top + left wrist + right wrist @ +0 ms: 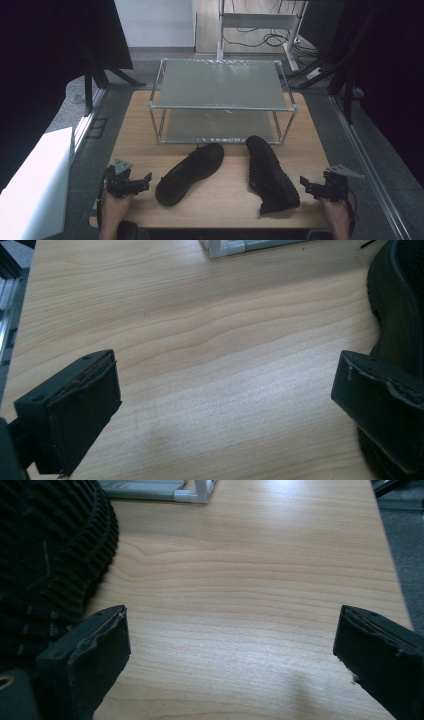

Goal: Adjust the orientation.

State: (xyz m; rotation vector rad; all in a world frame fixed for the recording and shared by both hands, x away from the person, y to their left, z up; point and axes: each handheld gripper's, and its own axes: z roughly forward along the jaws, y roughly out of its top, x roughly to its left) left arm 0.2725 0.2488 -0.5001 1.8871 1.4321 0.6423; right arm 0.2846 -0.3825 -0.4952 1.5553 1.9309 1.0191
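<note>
L gripper (146, 180) fingers spread, left shoe (191, 172) just beside; R gripper (305, 185) spread, right shoe (270, 173) beside.

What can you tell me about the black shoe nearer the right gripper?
The right-hand shoe is all black and matte, and looks like a laced sneaker with a thick, deeply ribbed sole. It lies tipped on its side on the wooden table, sole facing the right gripper, one end close to the front edge of the metal shelf rack, the other toward the person. Nothing grips it: the gripper's jaws stand open beside it, and it lies apart from the other shoe.
</note>
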